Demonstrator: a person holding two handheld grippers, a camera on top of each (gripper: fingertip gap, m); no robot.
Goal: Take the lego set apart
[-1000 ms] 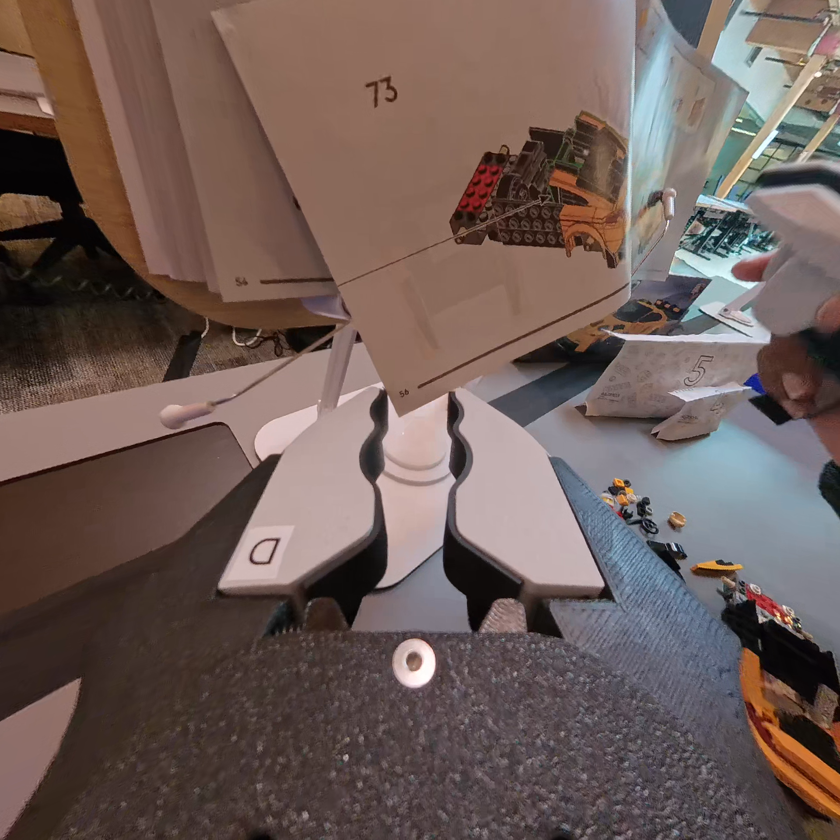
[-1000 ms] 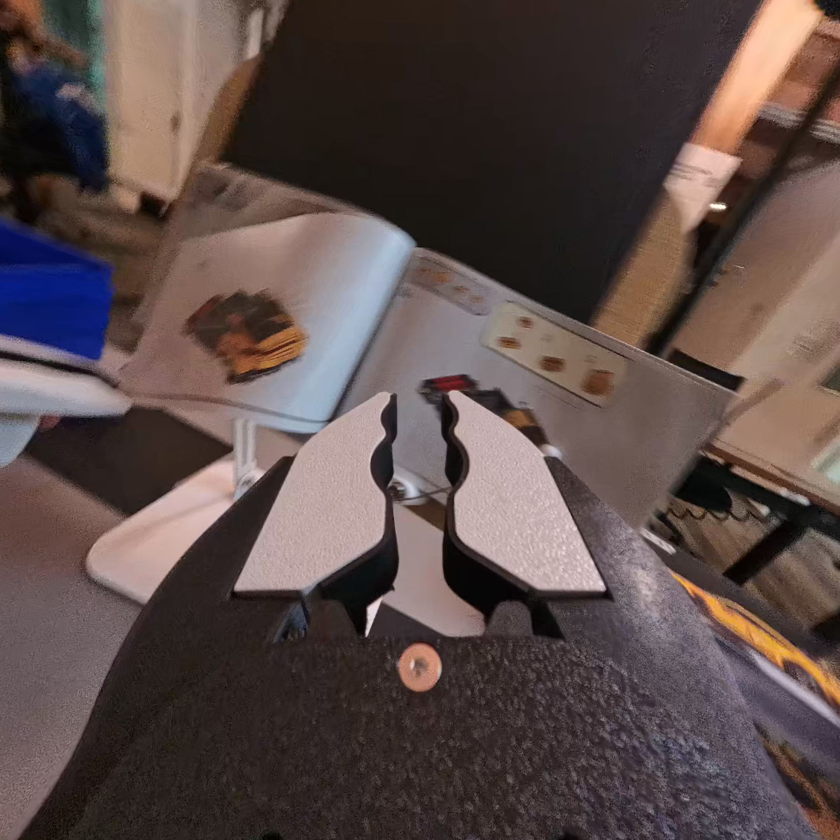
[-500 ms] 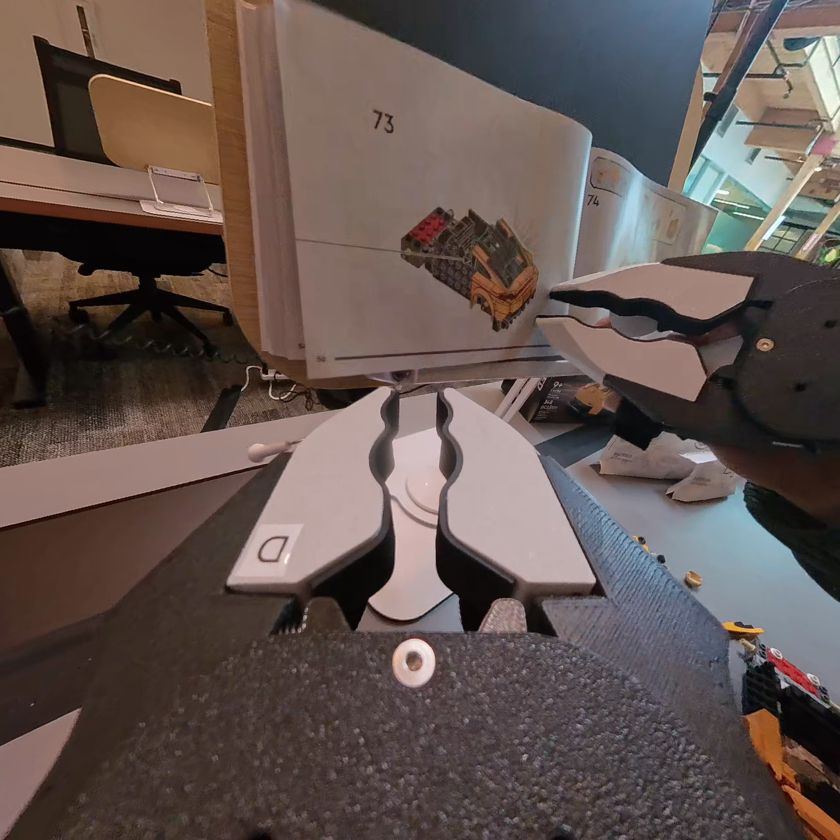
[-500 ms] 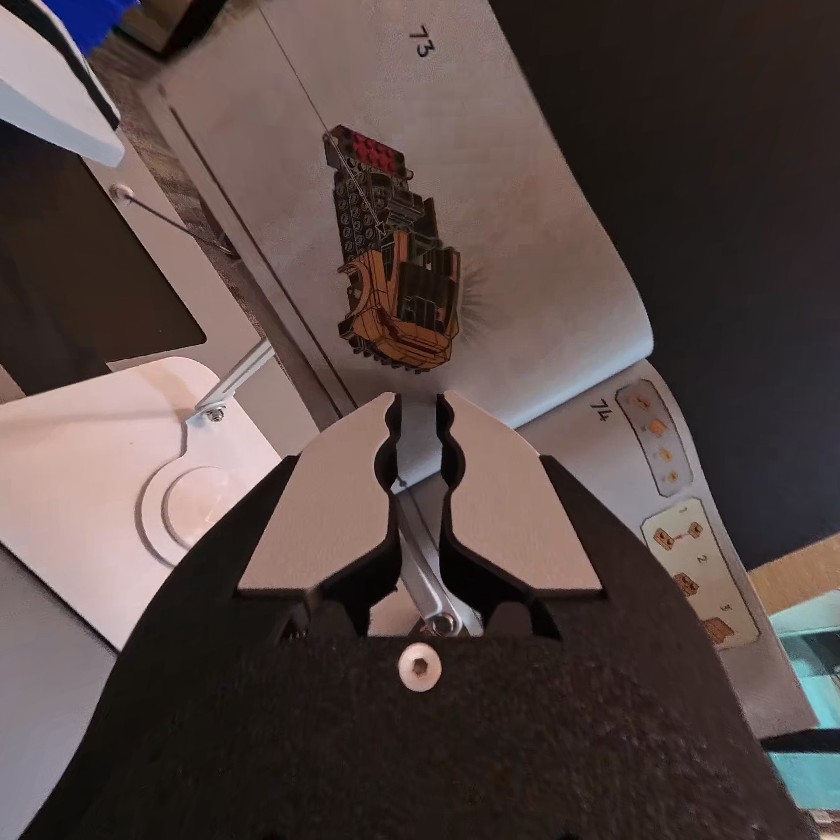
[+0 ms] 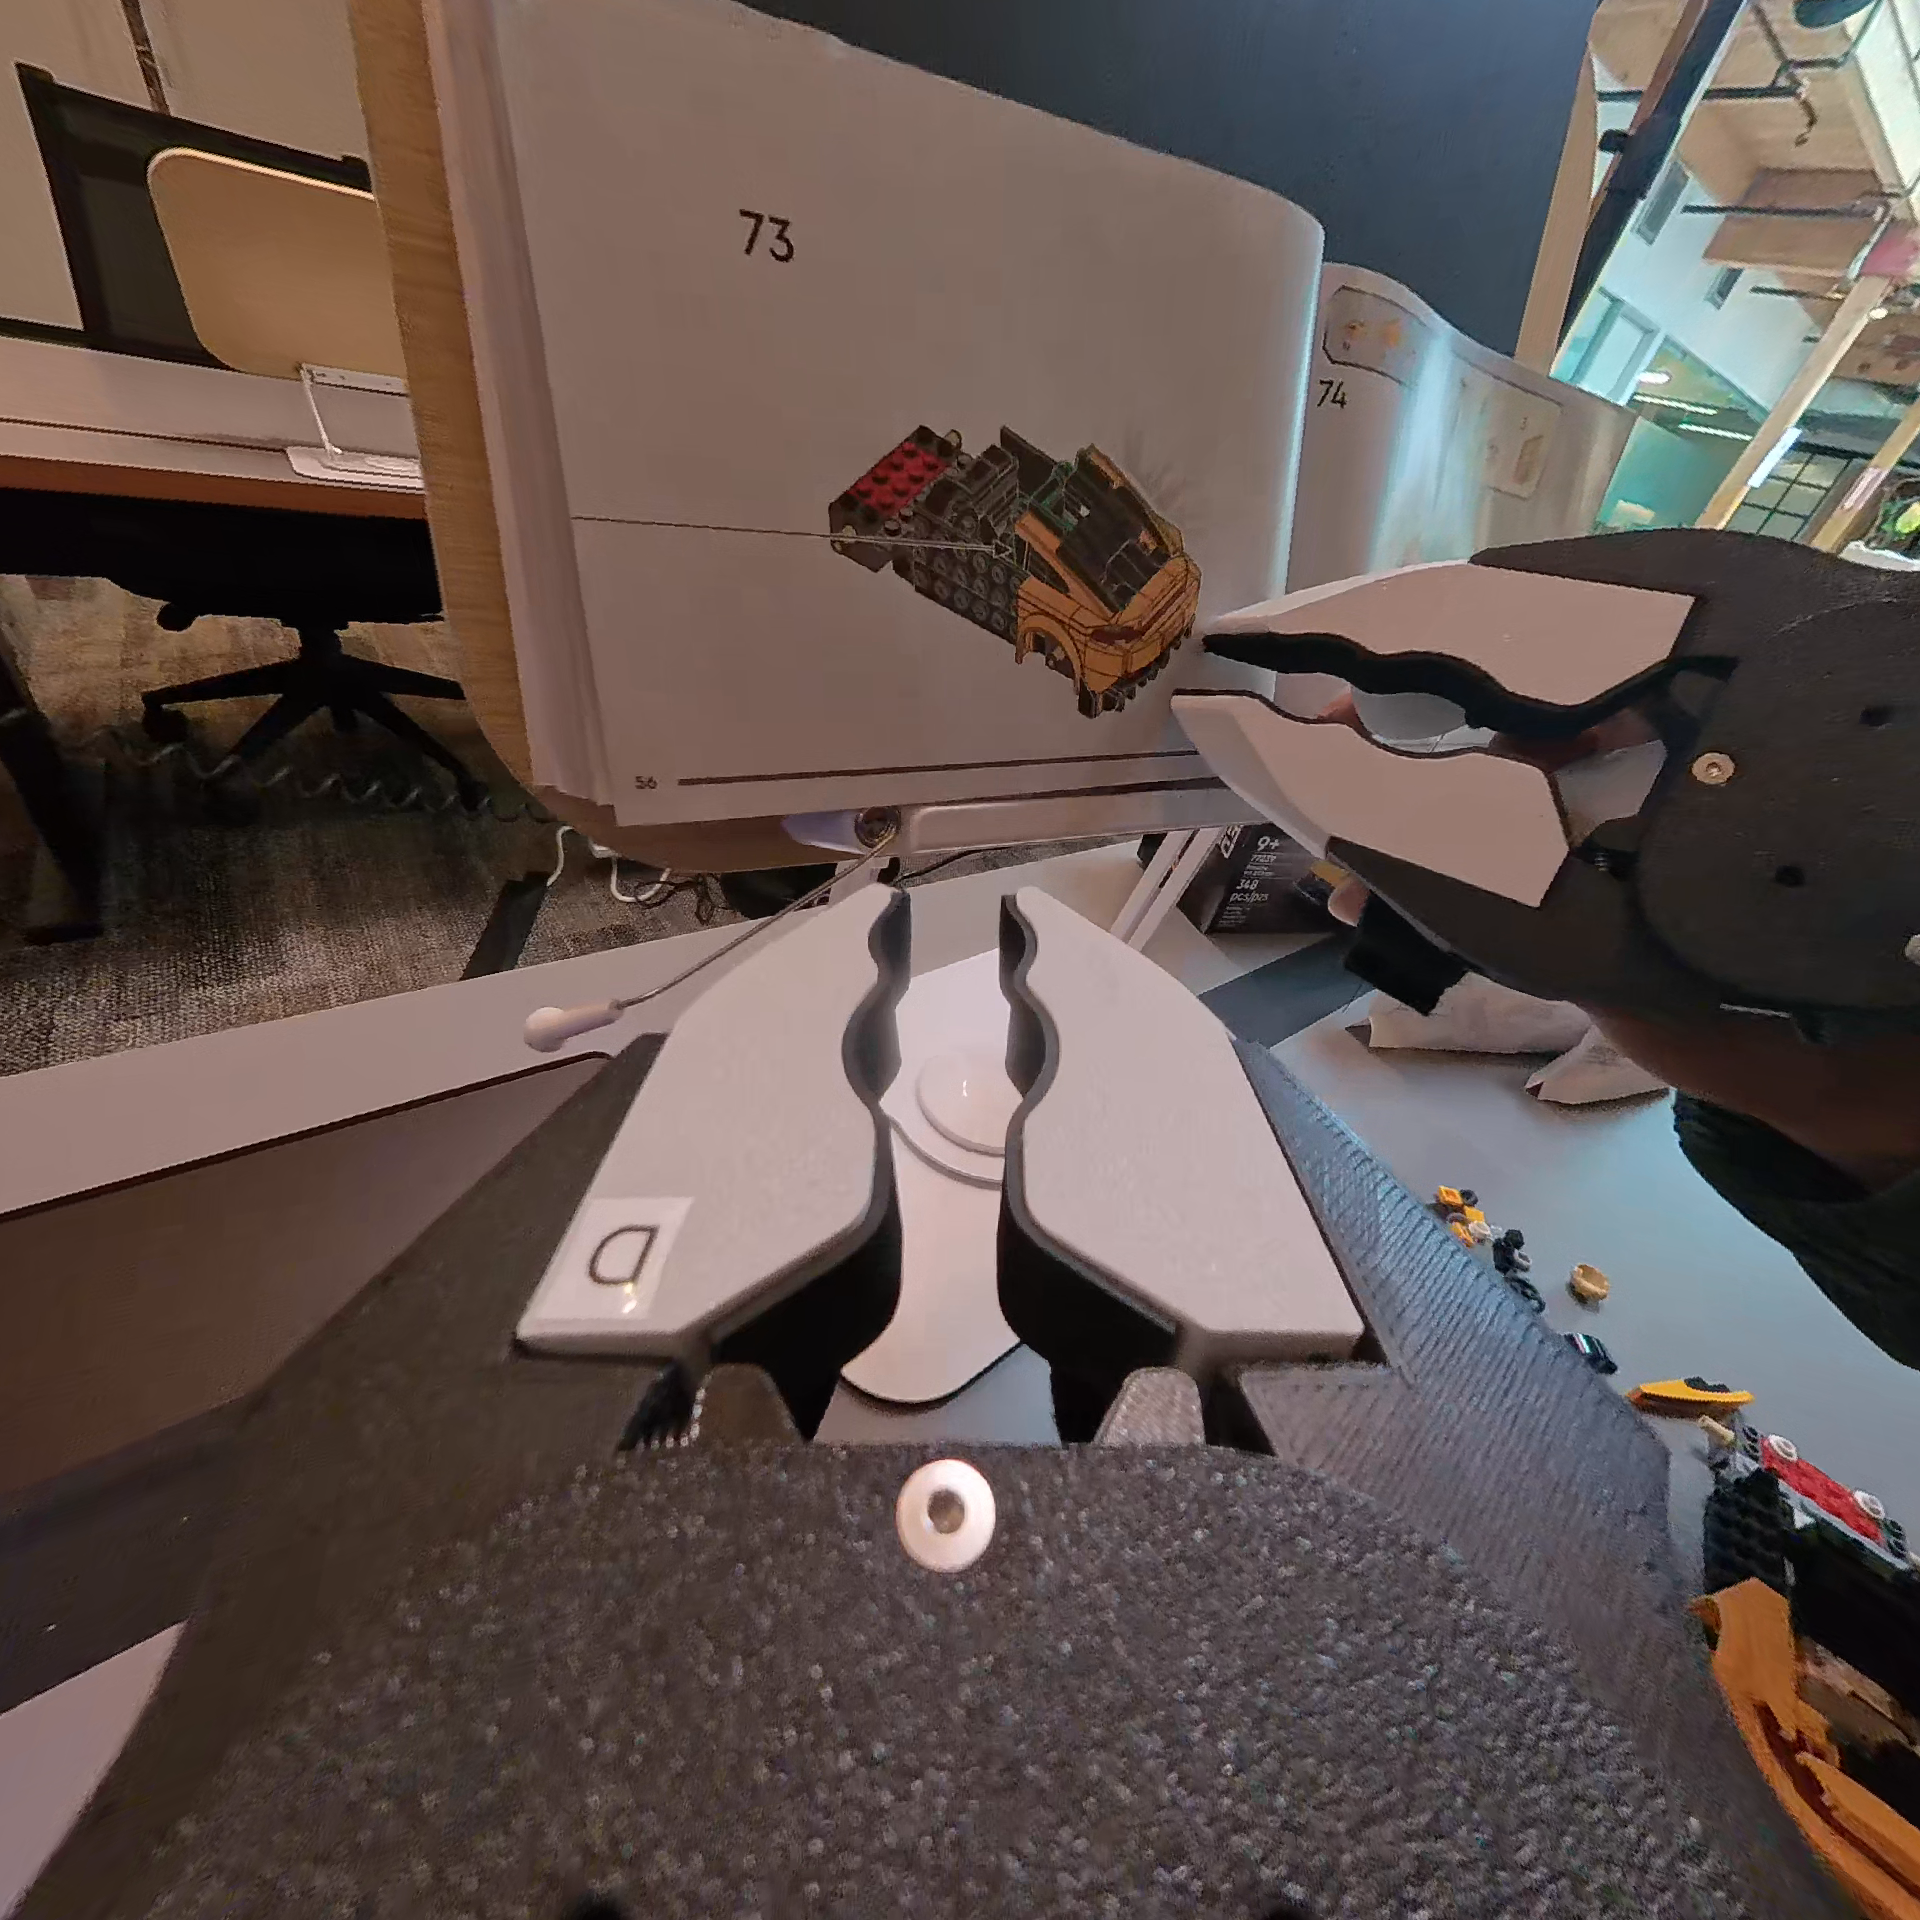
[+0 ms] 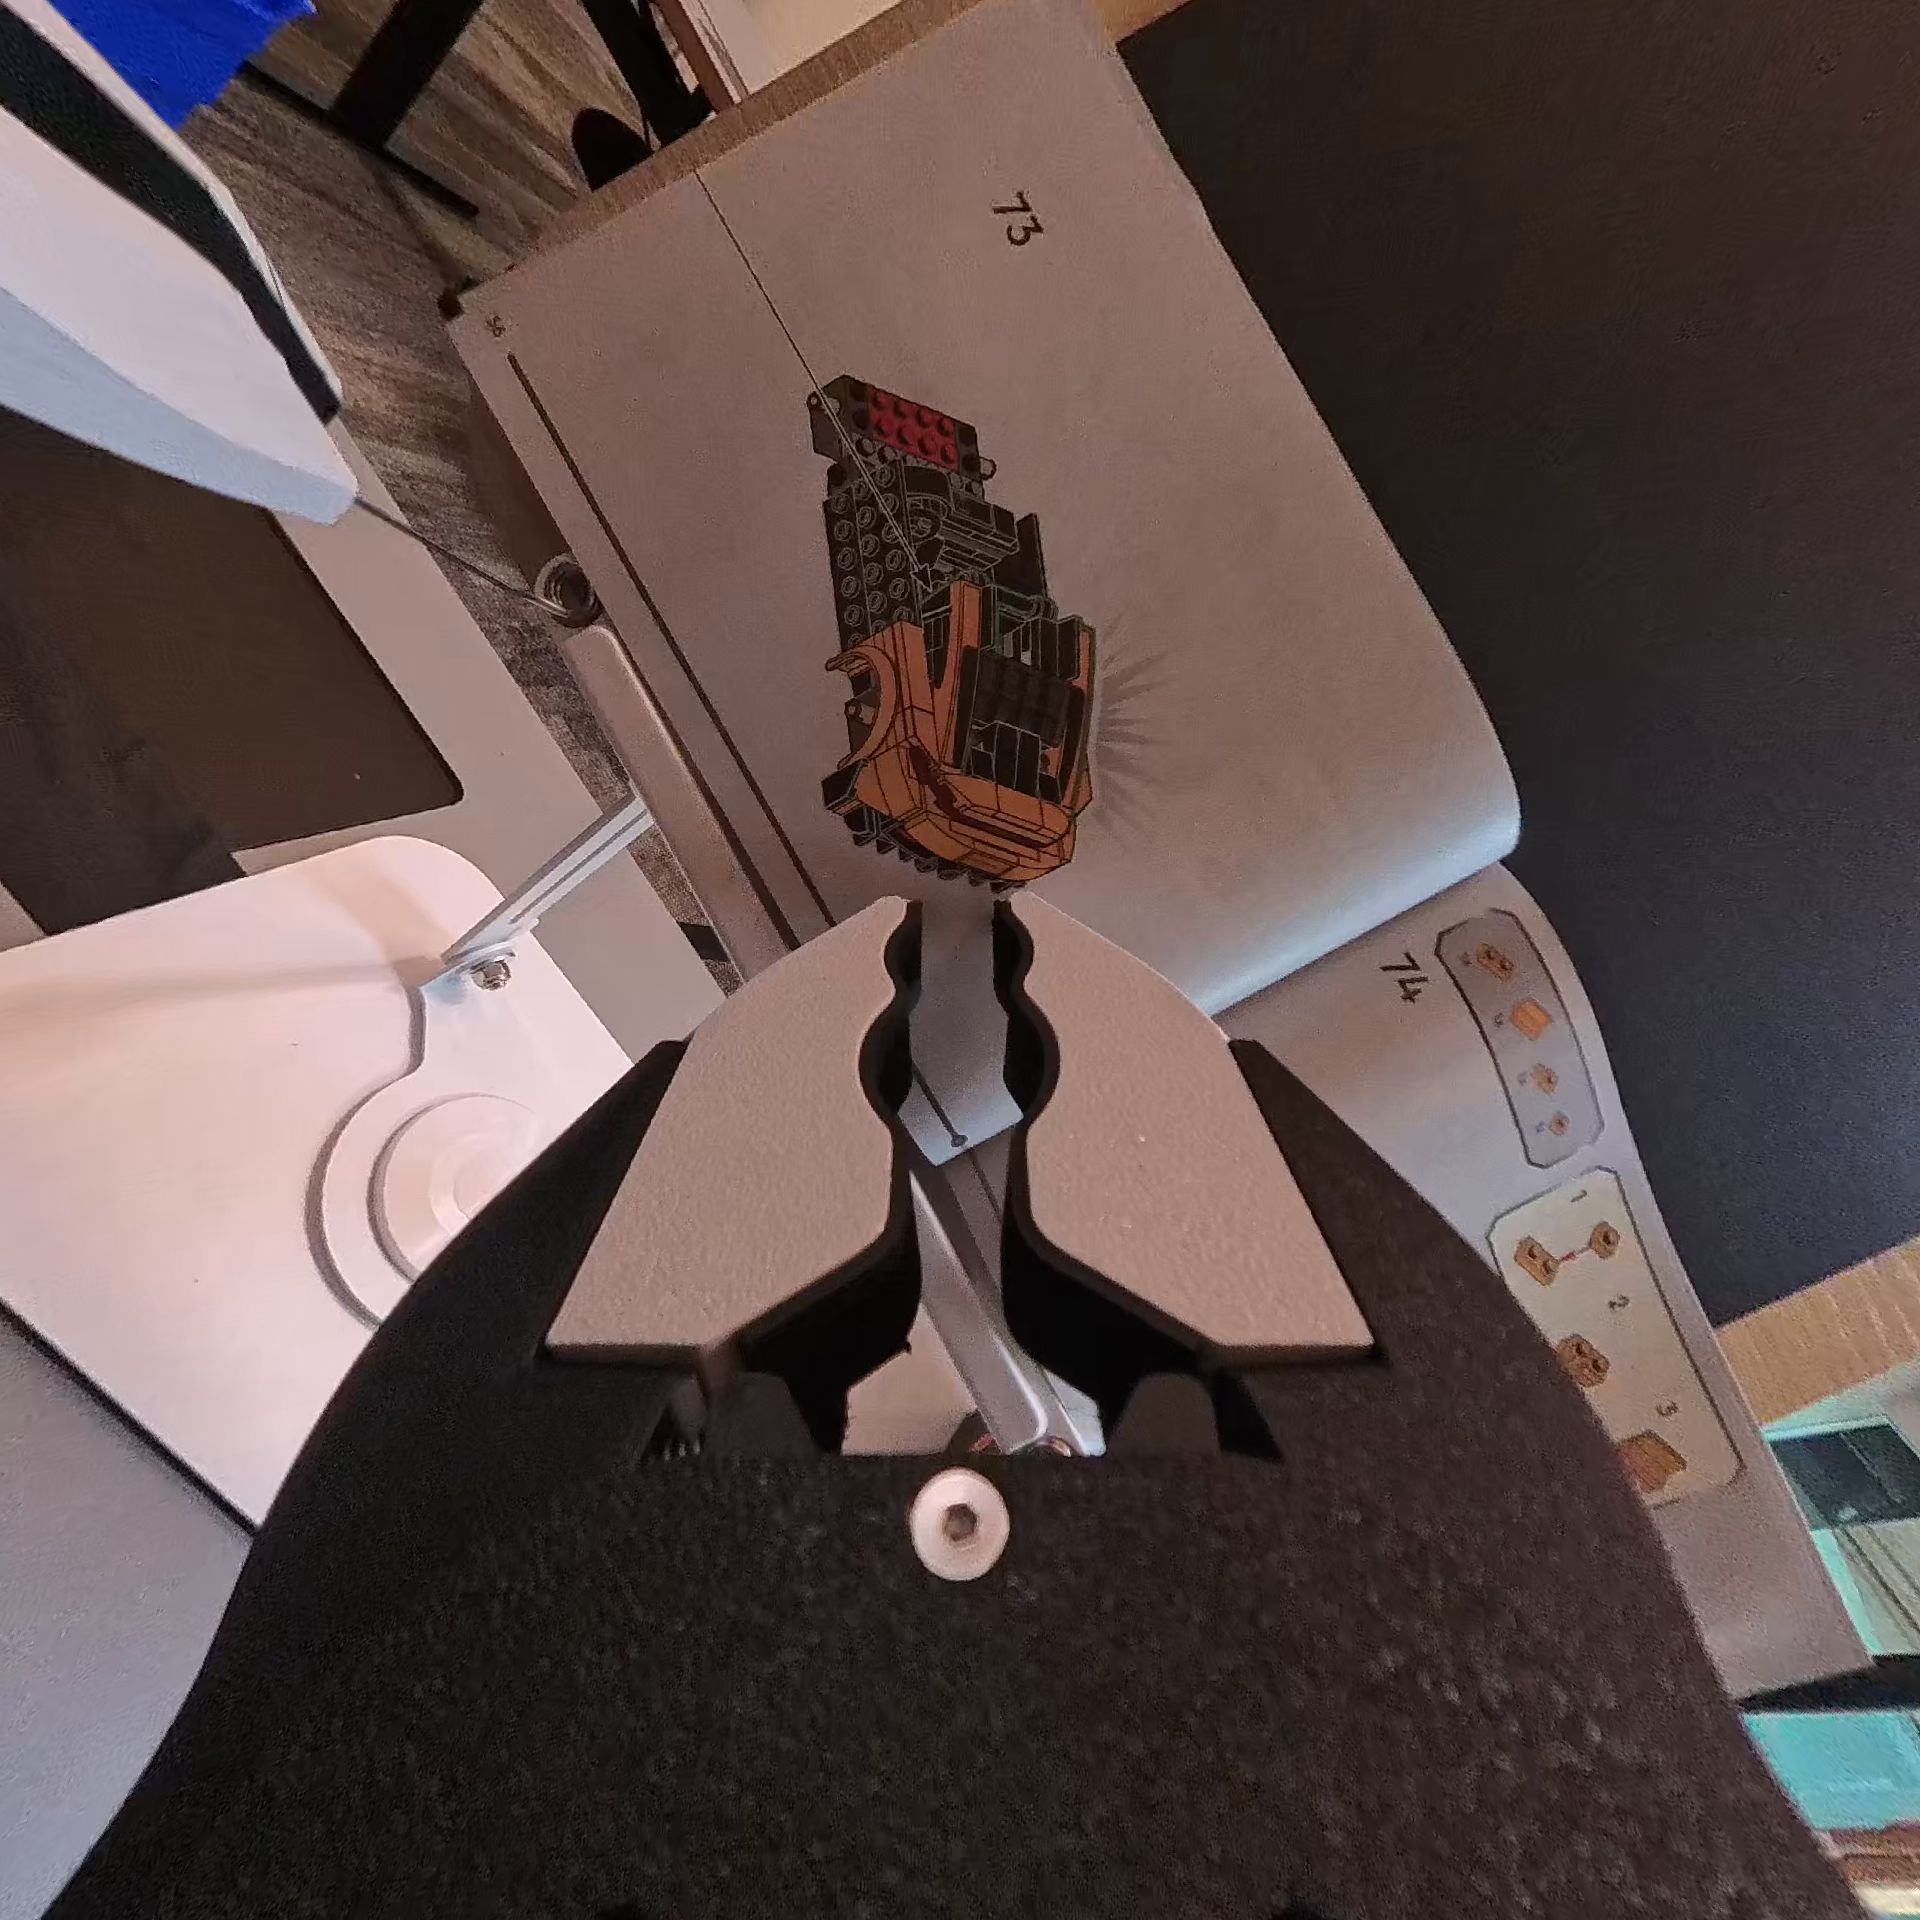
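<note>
The partly built orange and black lego car (image 5: 1818, 1579) lies on the grey table at the lower right of the left wrist view, cut off by the frame edge. An open instruction booklet (image 5: 883, 468) stands on a white stand and also shows in the right wrist view (image 6: 1195, 468). My right gripper (image 6: 956, 914) is turned on its side at the lower right corner of the booklet's left-hand page. Its fingers stand a little apart, with the page corner showing in the gap. It also shows in the left wrist view (image 5: 1195, 675). My left gripper (image 5: 951, 914) is slightly open and empty, below the booklet.
Several small loose lego pieces (image 5: 1507, 1247) lie on the table right of my left gripper. White paper bags (image 5: 1475, 1013) and a black box (image 5: 1247, 883) sit behind them. The stand's white base (image 5: 935, 1247) is under my left fingers. A dark mat (image 5: 208, 1247) lies at the left. About 11 cm separates my left fingertips from my right.
My right gripper has swung in from the right to the page's lower corner. My left gripper has levelled out to face the booklet. Neither gripper's finger gap has changed.
</note>
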